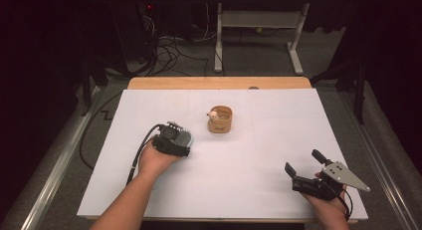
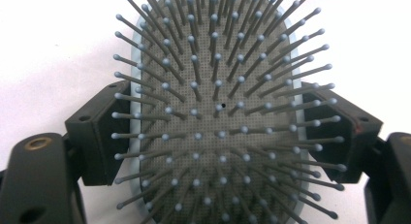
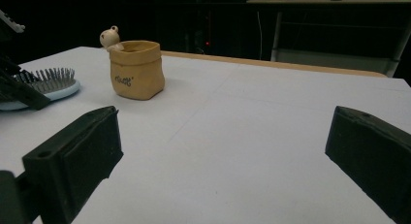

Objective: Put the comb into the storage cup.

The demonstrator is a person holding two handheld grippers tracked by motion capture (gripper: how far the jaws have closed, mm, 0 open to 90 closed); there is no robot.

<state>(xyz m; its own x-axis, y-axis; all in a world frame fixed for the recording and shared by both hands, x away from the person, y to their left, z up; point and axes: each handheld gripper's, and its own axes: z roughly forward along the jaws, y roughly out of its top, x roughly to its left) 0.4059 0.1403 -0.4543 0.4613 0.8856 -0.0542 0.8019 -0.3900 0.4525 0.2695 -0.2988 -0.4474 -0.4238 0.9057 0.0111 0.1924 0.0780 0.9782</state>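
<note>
A: Two black jaws of the left gripper (image 2: 220, 136) flank the hairbrush (image 2: 218, 112), one at each edge of its pale blue head, bristles up. Pads sit right against the rim; whether they press on it, I cannot tell.

B: And where is the brush?

A: Flat on the white table (image 1: 239, 190), just beside the tan pot (image 1: 220, 119), on the pot's left in the high view. Left hand (image 1: 154, 160) holds that gripper over it.

B: Right side?

A: Right gripper (image 3: 223, 156) stands with jaws wide, nothing between them, bare table under. It points toward the pot and sits well apart from it, near the table's front right corner.

B: The pot itself?

A: Upright, sack-shaped, a small pale figure (image 3: 110, 39) perched at its rim.
</note>
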